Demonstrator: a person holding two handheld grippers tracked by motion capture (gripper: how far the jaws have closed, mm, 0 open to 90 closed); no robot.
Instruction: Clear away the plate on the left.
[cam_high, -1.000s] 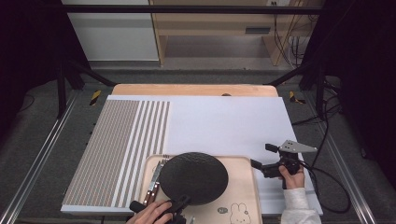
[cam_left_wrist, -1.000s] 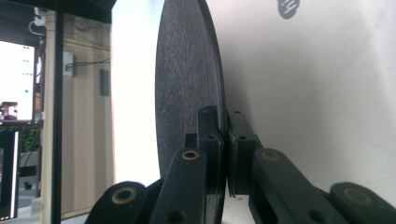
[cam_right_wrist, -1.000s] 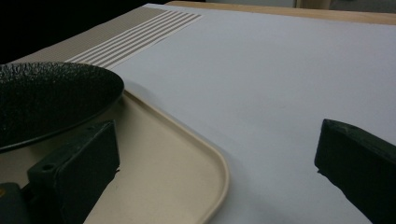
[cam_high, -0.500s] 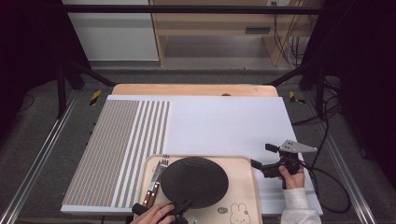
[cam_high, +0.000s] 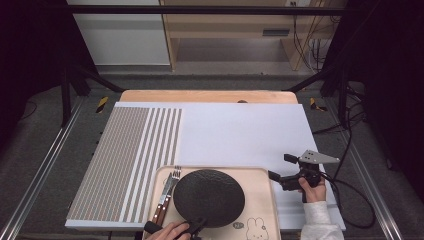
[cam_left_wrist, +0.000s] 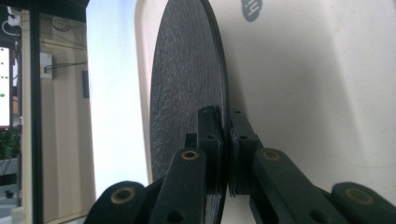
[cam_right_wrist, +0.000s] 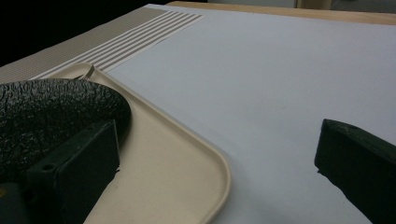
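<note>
Left claw (cam_left_wrist: 227, 154) clamped on round black textured plate (cam_high: 209, 197) at 6 o'clock; right claw (cam_high: 284, 170) wide open, empty; beige plastic tray (cam_high: 260, 200) lettering unreadable.

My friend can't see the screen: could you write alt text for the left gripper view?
Two black fingers pinch the rim of a dark, rough-textured plate, seen edge-on. Behind it lies a beige tray on a white table surface.

A wooden table (cam_high: 207, 96) bears a white-and-striped mat (cam_high: 235, 132) with a beige tray (cam_high: 260, 200).
</note>
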